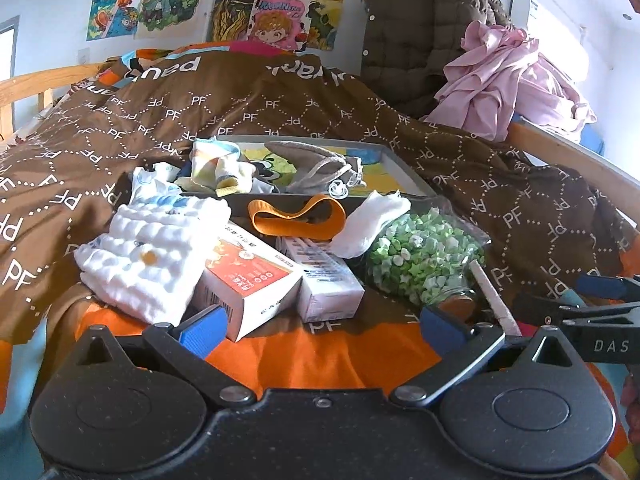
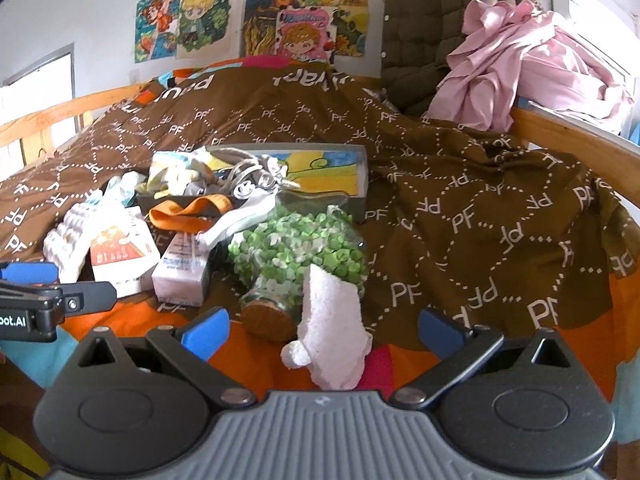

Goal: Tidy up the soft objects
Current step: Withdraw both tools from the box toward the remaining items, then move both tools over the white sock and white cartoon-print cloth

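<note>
white sock [image 2: 332, 332] just ahead of my right tongs [image 2: 320, 334], which are wide open, like the left tongs [image 1: 320, 328].
light and floppy, i reckon; i'd pinch its thick middle.

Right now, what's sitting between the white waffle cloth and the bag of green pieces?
Two cartons: an orange-and-white box touching the waffle cloth, then a white box beside the green bag. The left wrist view shows it best.

A white sock [image 2: 332, 332] lies crumpled on the quilt; socks [image 1: 218, 170] fill the tray [image 1: 404, 166].
</note>
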A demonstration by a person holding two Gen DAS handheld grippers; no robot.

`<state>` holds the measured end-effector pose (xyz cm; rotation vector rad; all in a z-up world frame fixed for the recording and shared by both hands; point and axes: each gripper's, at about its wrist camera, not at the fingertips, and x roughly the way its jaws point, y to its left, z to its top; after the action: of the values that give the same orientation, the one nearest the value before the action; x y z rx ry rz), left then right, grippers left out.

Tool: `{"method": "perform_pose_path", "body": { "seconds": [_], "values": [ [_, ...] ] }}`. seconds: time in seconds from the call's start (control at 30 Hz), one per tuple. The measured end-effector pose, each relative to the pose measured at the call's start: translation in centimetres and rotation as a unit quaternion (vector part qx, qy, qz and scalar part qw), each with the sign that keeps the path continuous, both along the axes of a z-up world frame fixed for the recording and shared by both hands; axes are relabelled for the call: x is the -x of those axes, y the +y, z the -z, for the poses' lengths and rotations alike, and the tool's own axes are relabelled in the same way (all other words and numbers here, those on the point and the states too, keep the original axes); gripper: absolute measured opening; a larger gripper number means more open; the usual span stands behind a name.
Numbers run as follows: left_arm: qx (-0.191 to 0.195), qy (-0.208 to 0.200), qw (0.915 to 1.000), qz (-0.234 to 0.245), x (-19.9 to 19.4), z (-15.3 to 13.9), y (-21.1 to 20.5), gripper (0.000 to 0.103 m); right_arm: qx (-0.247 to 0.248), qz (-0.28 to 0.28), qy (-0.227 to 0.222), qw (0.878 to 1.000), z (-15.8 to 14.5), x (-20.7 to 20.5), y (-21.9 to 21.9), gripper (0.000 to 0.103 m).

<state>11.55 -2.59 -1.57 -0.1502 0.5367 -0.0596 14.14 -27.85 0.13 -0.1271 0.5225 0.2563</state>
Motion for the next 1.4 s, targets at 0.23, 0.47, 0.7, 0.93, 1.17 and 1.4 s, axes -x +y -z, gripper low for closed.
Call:
{"method": "perform_pose_path", "body": {
  "seconds": [0.23,0.47,0.7,0.93,1.17,1.4],
  "values": [
    [-0.014,0.004,0.9999,0.003,-0.1,0.2,-0.4,0.102,0.007,-0.015,0.012,1.0,0.5,-0.3,0.3,0.103],
    [-0.02,0.008,0.9998,0.003,-0.5,0.3,-0.5,0.102,0.008,-0.02,0.019,1.0,0.9,-0.6,0.5,0.103],
    [-0.028,0.011,0.9996,0.002,-0.9,0.4,-0.6,0.102,0.009,-0.02,0.022,1.0,1.0,-0.8,0.6,0.103],
    [-0.037,0.005,0.9993,0.003,-1.8,0.1,-0.7,0.102,0.004,-0.01,0.024,1.0,1.1,-1.3,0.3,0.103],
    [-0.054,-0.01,0.9982,0.022,-3.6,-0.3,-1.3,0.102,-0.002,0.005,0.02,1.0,1.7,-2.3,0.0,0.103],
    [-0.074,-0.021,0.9959,0.048,-6.0,-0.5,-2.1,0.102,-0.003,0.003,0.018,1.0,2.6,-3.1,0.2,0.103]
  ]
}}
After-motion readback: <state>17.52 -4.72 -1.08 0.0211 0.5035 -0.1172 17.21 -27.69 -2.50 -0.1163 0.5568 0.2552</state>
